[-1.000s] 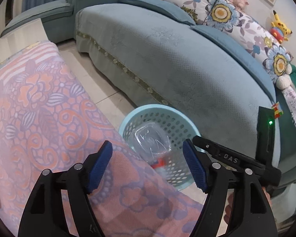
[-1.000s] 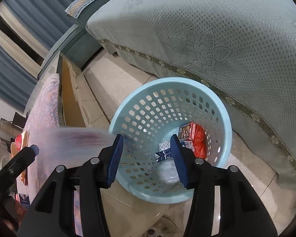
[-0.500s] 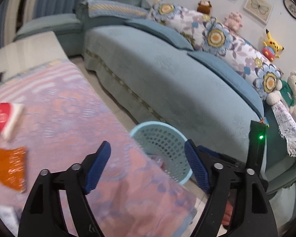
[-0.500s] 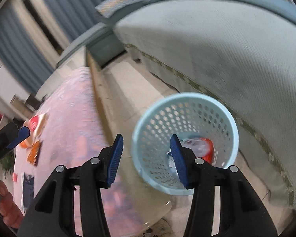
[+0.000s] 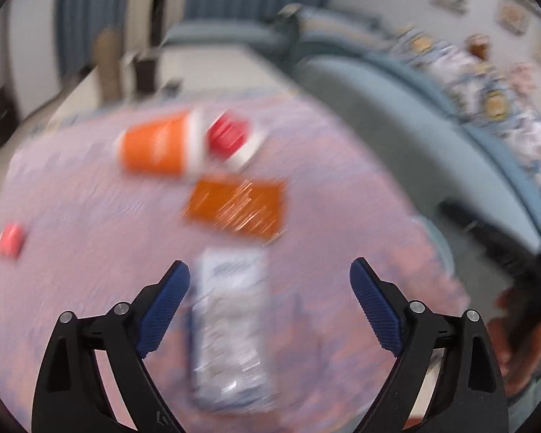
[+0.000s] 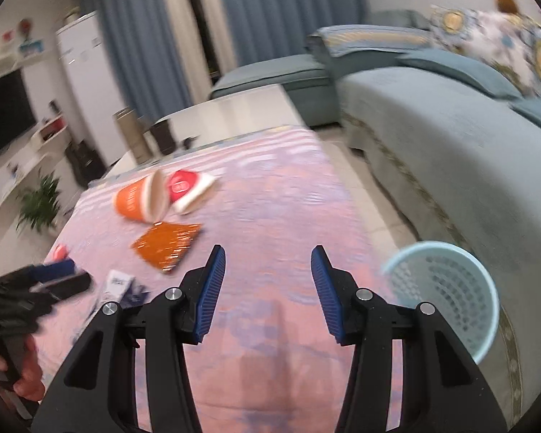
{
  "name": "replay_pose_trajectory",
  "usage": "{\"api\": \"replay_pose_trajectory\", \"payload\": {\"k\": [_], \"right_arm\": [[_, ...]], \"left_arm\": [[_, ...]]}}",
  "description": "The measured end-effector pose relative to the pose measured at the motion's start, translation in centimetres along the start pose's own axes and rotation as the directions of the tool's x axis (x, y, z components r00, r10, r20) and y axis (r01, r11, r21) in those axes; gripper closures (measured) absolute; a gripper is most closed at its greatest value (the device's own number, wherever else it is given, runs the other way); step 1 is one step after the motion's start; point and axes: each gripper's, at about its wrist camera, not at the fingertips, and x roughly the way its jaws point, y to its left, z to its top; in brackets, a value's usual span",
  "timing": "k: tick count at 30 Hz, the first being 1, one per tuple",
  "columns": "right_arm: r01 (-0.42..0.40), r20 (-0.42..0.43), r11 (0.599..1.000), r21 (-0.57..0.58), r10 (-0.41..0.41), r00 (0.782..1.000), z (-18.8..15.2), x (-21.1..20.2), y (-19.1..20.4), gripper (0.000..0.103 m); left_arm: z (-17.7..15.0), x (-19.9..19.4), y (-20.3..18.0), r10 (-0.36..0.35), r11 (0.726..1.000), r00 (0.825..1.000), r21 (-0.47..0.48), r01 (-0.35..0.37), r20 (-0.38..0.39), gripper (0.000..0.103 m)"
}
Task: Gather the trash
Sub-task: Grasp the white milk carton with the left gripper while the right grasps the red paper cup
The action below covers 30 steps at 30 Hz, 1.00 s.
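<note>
My left gripper (image 5: pixel 269 297) is open and empty above a white and blue wrapper (image 5: pixel 231 328) lying on the pink patterned tablecloth (image 5: pixel 72 288). Beyond it lie an orange foil packet (image 5: pixel 236 209), an orange paper cup (image 5: pixel 155 148) and a red and white cup (image 5: pixel 231 140), with a small red item (image 5: pixel 11 240) at the left. My right gripper (image 6: pixel 267 283) is open and empty over the cloth (image 6: pixel 270 216). The right wrist view shows the orange cup (image 6: pixel 137 200), the red cup (image 6: pixel 187 189), the orange packet (image 6: pixel 167 245), the wrapper (image 6: pixel 121 285) and my left gripper (image 6: pixel 54 276). The light blue basket (image 6: pixel 447 292) stands on the floor at the right.
A blue-grey sofa (image 6: pixel 451 115) with flowered cushions runs along the right, close behind the basket. A tiled floor strip (image 6: pixel 371 195) lies between table and sofa. A dark cylinder (image 6: pixel 162 137) and a tan one (image 6: pixel 130 133) stand at the table's far end.
Both grippers have swung left, away from the basket and back over the table. The cups, the packet and the wrapper have come into view. Both stay open and empty.
</note>
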Motion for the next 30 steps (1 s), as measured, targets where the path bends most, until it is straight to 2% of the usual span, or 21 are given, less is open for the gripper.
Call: {"api": "replay_pose_trajectory", "payload": {"k": [3,5,10,11,12,14,15,17,22,25,30], "right_arm": [[-0.028,-0.023,0.998,-0.058,0.027,0.999,0.2,1.7,3.2,0.057],[-0.037,-0.039,0.995,-0.097,0.033,0.999,0.2,2.6,4.8,0.057],[-0.054,-0.089,0.981,-0.185,0.038,0.995,0.4,5.2,7.8,0.057],[-0.062,-0.101,0.979,-0.192,0.043,0.994,0.6,5.7,8.0,0.057],[-0.07,-0.111,0.978,-0.198,0.049,0.993,0.6,6.1,8.1,0.057],[-0.09,-0.135,0.973,-0.211,0.062,0.989,1.0,7.2,8.6,0.057],[-0.094,-0.146,0.972,-0.217,0.063,0.987,1.1,7.8,8.8,0.056],[-0.107,-0.171,0.969,-0.221,0.07,0.983,1.5,9.0,9.4,0.056],[-0.137,-0.201,0.971,-0.197,0.097,0.975,3.1,11.8,10.1,0.054],[-0.111,-0.197,0.971,-0.211,0.069,0.978,4.3,13.8,10.8,0.048],[-0.075,-0.198,0.97,-0.231,0.029,0.98,6.3,17.9,12.2,0.047]], "left_arm": [[-0.8,1.1,2.3,-0.03,0.997,0.997,-0.067,0.025,-0.067,0.015],[-1.0,1.6,2.4,-0.042,0.997,0.995,-0.067,0.036,-0.091,0.015],[-1.6,3.5,1.9,-0.018,0.999,0.985,-0.042,0.011,-0.171,0.016],[-1.5,4.1,1.9,-0.014,0.999,0.981,-0.039,0.007,-0.195,0.02],[-1.7,4.6,1.9,-0.014,0.999,0.978,-0.038,0.006,-0.209,0.028],[-1.8,5.4,2.0,-0.011,1.0,0.97,-0.029,0.004,-0.241,0.036],[-1.8,5.5,2.2,-0.002,1.0,0.972,-0.023,-0.004,-0.236,0.042],[-1.6,5.4,2.4,0.006,1.0,0.976,-0.015,-0.009,-0.217,0.042],[-0.9,3.4,4.7,-0.012,0.997,0.995,-0.078,0.004,-0.103,0.043],[0.2,2.9,6.2,0.003,0.994,0.999,-0.111,-0.009,-0.052,0.043],[2.2,2.9,8.4,-0.001,0.986,1.0,-0.166,0.004,0.018,0.042]]}}
